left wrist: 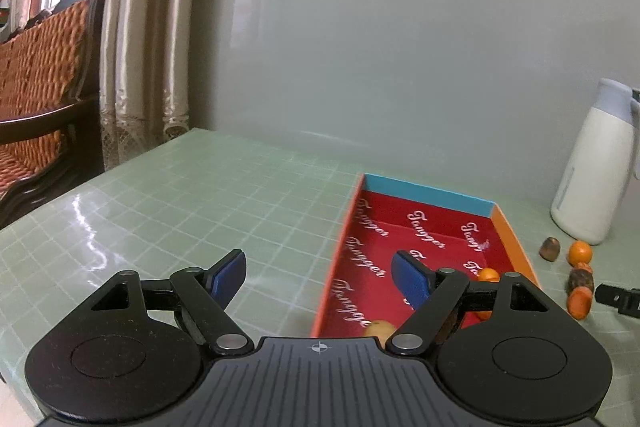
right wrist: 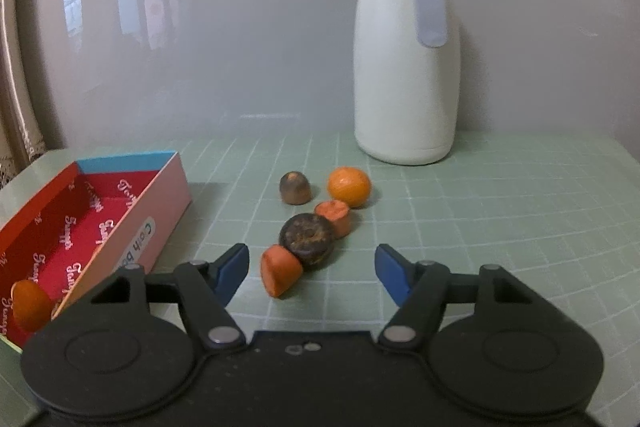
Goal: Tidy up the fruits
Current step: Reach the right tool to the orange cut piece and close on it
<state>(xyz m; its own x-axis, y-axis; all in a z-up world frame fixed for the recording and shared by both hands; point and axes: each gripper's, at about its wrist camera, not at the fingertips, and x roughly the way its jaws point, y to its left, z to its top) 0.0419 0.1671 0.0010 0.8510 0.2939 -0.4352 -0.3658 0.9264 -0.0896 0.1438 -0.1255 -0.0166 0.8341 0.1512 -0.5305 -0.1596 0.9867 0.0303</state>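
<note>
- Fruit lay in a cluster on the green desk (right wrist: 500, 227), just in front of our right claw (right wrist: 310, 269): an orange wedge (right wrist: 280, 275), a dark round piece (right wrist: 307, 241), an orange chunk (right wrist: 334, 217), a tangerine (right wrist: 349, 186) and a brown domed piece (right wrist: 295, 188).
- Our right claw was spread and gripped nothing; the wedge sat between its blue tips, untouched.
- Our left claw (left wrist: 318, 277) was spread too, empty, over the near left edge of the red box (left wrist: 416, 227).
- We saw orange pieces (right wrist: 30, 305) already in the box.
- A white jug (right wrist: 404, 67) stood behind the fruit by the wall.
</note>
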